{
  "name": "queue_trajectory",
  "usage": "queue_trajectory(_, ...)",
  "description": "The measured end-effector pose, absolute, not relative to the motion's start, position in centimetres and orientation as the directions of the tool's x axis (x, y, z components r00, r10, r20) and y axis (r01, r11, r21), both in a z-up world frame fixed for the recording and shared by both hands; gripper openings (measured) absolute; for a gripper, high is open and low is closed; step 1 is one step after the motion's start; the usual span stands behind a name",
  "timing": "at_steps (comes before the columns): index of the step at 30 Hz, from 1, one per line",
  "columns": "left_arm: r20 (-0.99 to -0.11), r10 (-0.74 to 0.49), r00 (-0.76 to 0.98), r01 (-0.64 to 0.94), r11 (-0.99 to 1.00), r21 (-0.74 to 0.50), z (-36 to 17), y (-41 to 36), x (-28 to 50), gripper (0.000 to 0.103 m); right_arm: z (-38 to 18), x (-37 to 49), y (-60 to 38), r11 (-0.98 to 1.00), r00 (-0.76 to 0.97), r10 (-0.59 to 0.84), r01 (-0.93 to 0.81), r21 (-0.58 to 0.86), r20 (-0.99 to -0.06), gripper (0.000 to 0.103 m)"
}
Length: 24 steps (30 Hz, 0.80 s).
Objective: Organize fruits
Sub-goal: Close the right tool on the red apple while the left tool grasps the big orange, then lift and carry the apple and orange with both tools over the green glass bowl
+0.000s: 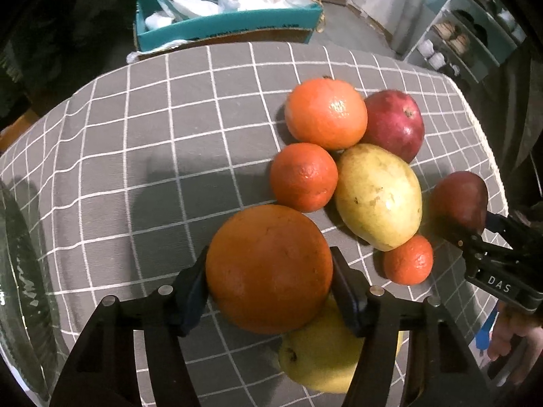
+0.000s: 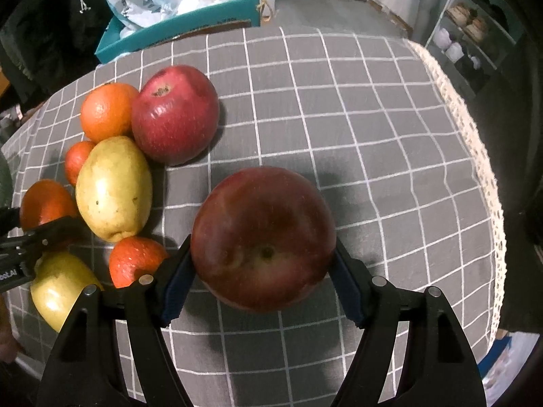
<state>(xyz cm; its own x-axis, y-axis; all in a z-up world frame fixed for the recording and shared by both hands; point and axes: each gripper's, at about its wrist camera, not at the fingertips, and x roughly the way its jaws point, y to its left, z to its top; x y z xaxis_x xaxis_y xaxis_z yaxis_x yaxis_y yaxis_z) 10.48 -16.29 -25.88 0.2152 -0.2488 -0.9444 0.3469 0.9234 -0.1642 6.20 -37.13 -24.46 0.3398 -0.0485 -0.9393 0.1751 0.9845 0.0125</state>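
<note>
On the grey checked tabletop, the left gripper has its fingers clamped on a large round orange, beside the fruit cluster; the right gripper grips a dark red apple.

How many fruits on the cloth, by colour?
Orange: 4, the big orange in the left gripper, two mid-size ones, one small.
Red: 2, the apple in the right gripper and one on the cloth.
Yellow-green: 2.
Total: 8
</note>
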Motion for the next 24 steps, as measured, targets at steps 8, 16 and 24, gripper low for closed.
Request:
queue_trajectory(8,-0.926,-0.242,0.29,0.318,0.937,-0.146,-23.7,-15.1,10.4,0.066,-21.8,5.4,-37.4,0.984,0.424,-0.063,0.177,0.015,-0.903,0.074)
queue_trajectory(16,-0.899,-0.237,0.369,0.304,0.945,-0.125,-21.1,-14.1,9.2,0.066,-19.0,4.9,-36.3,0.989,0.504,-0.078,0.151,-0.002,-0.86,0.074)
queue_trajectory(24,-0.863,-0.243,0.443,0.293,0.949,-0.116,-18.0,-13.2,7.9,0.066,-16.2,4.3,-35.1,0.992,0.572,-0.081,0.126,-0.01,-0.817,0.074)
